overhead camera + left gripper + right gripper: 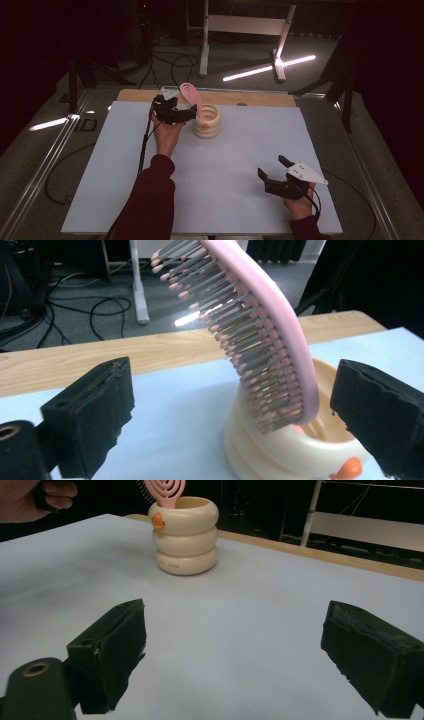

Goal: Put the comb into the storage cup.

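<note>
A cream ringed cup [207,121] [280,450] [185,535] with a small orange mark stands at the back middle of the white table [225,170]. A pink hairbrush [191,95] [260,335] [162,490] stands in it, handle down, head leaning out to the left with the bristles facing my left gripper. My left gripper [191,114] [230,405] is open just left of the cup. The brush head rises between its jaws, and neither pad touches it. My right gripper [271,166] [235,650] is open and empty near the front right, pointing toward the cup.
A wooden strip [260,99] runs along the table's far edge. Beyond it are a white metal stand [245,25] and cables [170,62] on the floor. Metal rails [45,165] flank the table on both sides.
</note>
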Demonstrator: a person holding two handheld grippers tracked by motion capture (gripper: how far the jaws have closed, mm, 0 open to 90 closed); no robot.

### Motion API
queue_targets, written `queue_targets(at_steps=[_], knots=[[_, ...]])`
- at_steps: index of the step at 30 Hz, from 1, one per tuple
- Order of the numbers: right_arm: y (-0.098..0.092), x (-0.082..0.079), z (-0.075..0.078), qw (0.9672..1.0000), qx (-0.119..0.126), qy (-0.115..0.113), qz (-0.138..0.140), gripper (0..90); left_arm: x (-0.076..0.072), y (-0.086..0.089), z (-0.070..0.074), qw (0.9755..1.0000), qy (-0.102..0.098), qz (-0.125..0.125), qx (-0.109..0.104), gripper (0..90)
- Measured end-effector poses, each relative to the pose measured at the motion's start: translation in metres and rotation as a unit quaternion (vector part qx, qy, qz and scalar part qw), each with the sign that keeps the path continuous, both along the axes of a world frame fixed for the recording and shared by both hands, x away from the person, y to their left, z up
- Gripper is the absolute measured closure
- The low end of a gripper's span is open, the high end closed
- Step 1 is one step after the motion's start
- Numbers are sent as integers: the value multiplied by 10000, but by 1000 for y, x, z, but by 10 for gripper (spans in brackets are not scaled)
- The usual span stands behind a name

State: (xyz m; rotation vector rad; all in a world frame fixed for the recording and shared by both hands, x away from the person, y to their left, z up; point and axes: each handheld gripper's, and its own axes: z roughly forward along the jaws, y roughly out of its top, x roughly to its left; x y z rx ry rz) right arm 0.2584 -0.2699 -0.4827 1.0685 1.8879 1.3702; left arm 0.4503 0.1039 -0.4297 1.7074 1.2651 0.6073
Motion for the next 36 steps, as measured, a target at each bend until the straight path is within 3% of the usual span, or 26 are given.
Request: queue_targets(at_steps=[10,17,23,36], knots=[[1,0,0,10000,-23,-8,13,108,-12,10,10,9997,49,-171,183,2],[1,0,-1,10000,-36,-12,21,108,-21,19,18,9995,-73,-294,33,2],[1,0,-1,10000,-37,-9,22,108,-30,26,22,9994,5,-347,88,1],[2,0,-1,10000,-35,1,3,108,-59,38,16,9957,6,-840,384,0]])
